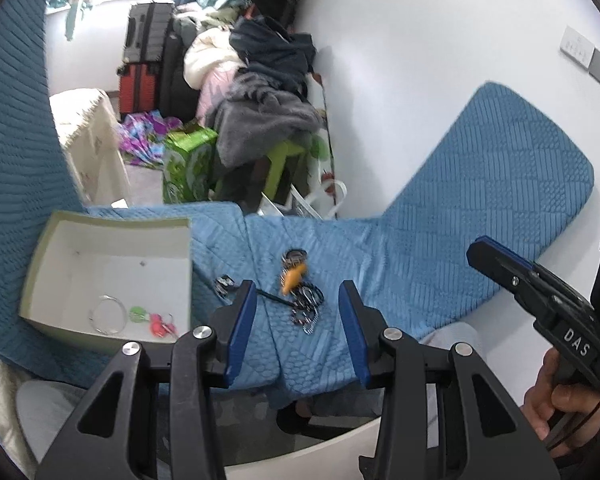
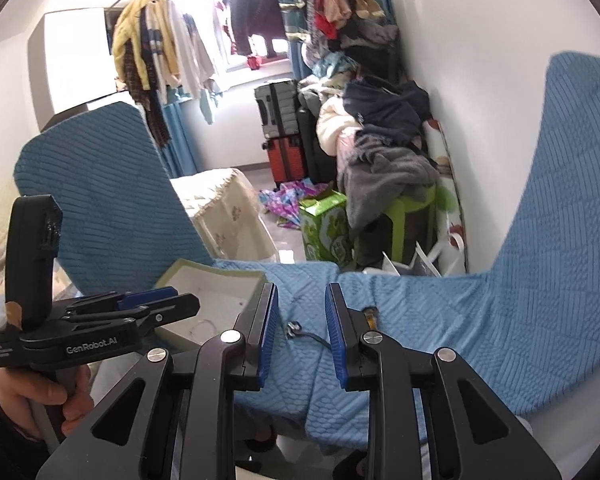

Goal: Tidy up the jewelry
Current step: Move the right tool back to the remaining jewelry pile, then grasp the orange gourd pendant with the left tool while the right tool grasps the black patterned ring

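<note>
Blue quilted mat [image 1: 380, 280] covered the tabletop, jewelry pile [image 1: 300, 292] lying loose on it right beside the white box [image 1: 112, 240], nothing blocking it. Left hand-held gripper [image 1: 298, 328] hung spread wide, empty; right hand-held gripper [image 2: 302, 336] also parted, empty. Only the left view showed the ring [image 1: 108, 314] and pink trinkets [image 1: 160, 324] inside the box.

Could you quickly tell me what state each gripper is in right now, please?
Left gripper: open, holding nothing.
Right gripper: open, holding nothing.
</note>
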A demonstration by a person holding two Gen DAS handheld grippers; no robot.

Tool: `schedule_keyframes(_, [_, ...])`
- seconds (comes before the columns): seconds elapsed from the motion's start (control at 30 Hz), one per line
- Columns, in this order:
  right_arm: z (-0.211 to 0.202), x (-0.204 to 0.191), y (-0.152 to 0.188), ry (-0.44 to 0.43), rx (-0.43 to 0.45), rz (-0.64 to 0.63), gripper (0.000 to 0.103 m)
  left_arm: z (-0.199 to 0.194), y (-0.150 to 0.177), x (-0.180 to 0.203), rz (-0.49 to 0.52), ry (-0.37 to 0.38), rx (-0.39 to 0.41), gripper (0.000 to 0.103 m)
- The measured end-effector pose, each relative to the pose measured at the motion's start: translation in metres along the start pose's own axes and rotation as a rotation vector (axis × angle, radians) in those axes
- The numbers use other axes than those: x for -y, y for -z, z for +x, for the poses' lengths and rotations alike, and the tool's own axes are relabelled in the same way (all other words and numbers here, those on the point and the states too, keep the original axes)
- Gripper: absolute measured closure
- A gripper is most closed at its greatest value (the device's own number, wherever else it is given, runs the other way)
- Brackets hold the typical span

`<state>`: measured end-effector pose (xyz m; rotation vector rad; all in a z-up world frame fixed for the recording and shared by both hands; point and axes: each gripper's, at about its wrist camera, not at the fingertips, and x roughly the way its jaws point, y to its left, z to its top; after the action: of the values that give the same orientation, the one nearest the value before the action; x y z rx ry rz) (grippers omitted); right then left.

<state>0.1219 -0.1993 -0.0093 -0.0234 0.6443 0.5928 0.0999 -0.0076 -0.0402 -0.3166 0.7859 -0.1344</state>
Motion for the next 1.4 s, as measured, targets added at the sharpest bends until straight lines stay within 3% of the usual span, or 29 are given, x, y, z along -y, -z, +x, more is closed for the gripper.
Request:
schedule_keyframes(0.33, [0.026,0.043,0.038,0.047,-0.109,0.07,0.081,0.048,0.019,0.012,0.002,0.029,-0.105,0.06])
schedule_keyframes(0.73, [0.076,0.088,0.058,0.009,-0.222,0.172,0.081,0.114,0.023,0.007,-0.038,0.032,-0.211,0.06])
schedule_keyframes(1.4, [0.234,0.156,0.054,-0.121,-0.411,0.38,0.081,0.242,0.008,-0.018,-0.048,0.071,-0.352,0.06])
